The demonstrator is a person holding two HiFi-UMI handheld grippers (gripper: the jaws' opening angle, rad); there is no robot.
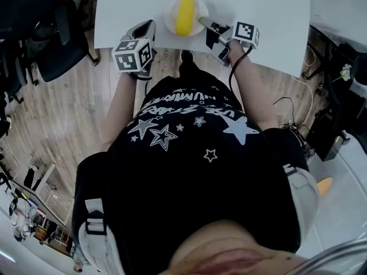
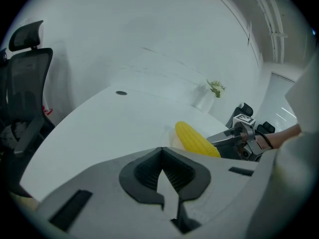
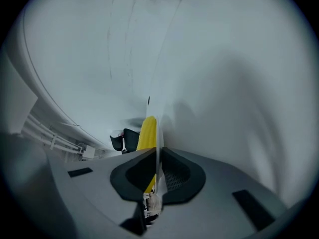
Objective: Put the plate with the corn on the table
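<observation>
A yellow corn cob (image 1: pixel 185 13) lies on a small white plate (image 1: pixel 170 16) over the near part of the white table (image 1: pixel 258 4). I cannot tell whether the plate touches the tabletop. My right gripper (image 1: pixel 202 22) is shut on the plate's right rim. In the right gripper view the thin plate edge (image 3: pixel 159 133) runs between the pads, at my right gripper (image 3: pixel 157 156), with the corn (image 3: pixel 148 131) behind it. My left gripper (image 1: pixel 151 26) hangs at the table's front edge, left of the plate and apart from it. Its jaws (image 2: pixel 160 153) meet with nothing between them. The left gripper view shows the corn (image 2: pixel 196 138) ahead to the right.
A black office chair (image 1: pixel 57 44) stands on the wooden floor left of the table. A small plant (image 2: pixel 215 88) stands at the table's far side, and a dark round spot (image 2: pixel 121 92) marks the tabletop. Cables and dark equipment (image 1: pixel 330 125) lie at the right.
</observation>
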